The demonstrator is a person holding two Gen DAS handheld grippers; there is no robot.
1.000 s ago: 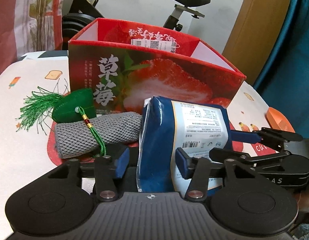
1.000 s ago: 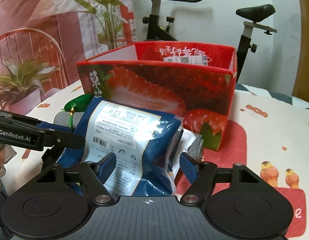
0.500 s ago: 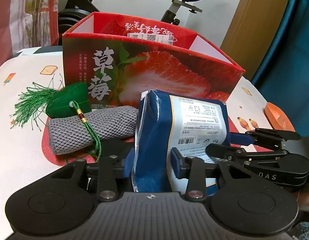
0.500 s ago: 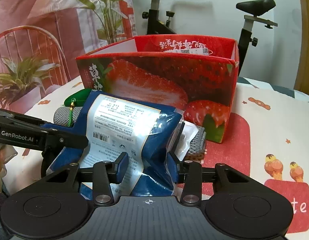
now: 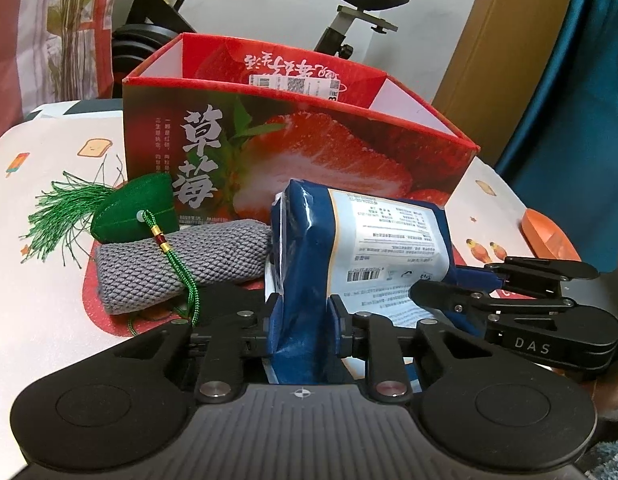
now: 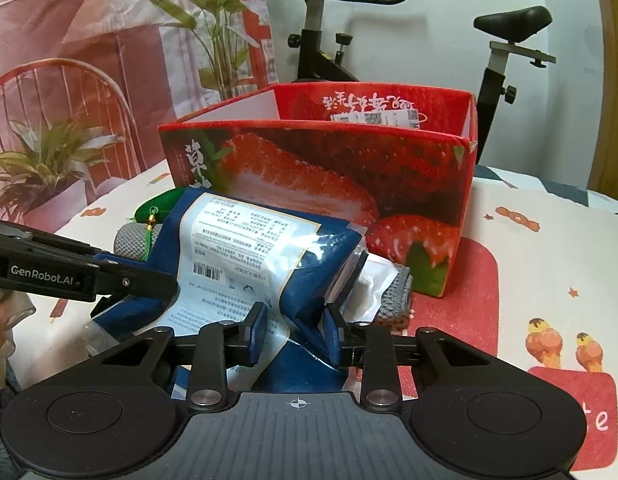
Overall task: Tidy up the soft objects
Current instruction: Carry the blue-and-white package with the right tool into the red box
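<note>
A soft blue package [image 5: 373,248] with a white label is pinched at both ends. My left gripper [image 5: 305,324] is shut on its left end. My right gripper [image 6: 295,330] is shut on its right end; the package also shows there [image 6: 245,256]. It hangs just above the table in front of the red strawberry box [image 5: 293,152], which is open on top. A rolled grey towel [image 5: 177,264] lies left of the package, with a green tasselled sachet [image 5: 137,210] on it. Another grey cloth [image 6: 397,296] with a white packet lies behind the package.
The table [image 6: 549,248] wears a cartoon-print cloth. An orange object [image 5: 545,232] sits at its right edge. An exercise bike [image 6: 505,40] stands behind the box. A wooden panel and a blue curtain are at the right.
Both grippers have closed from open onto the blue package, squeezing its ends. The package has lifted slightly toward the box.
</note>
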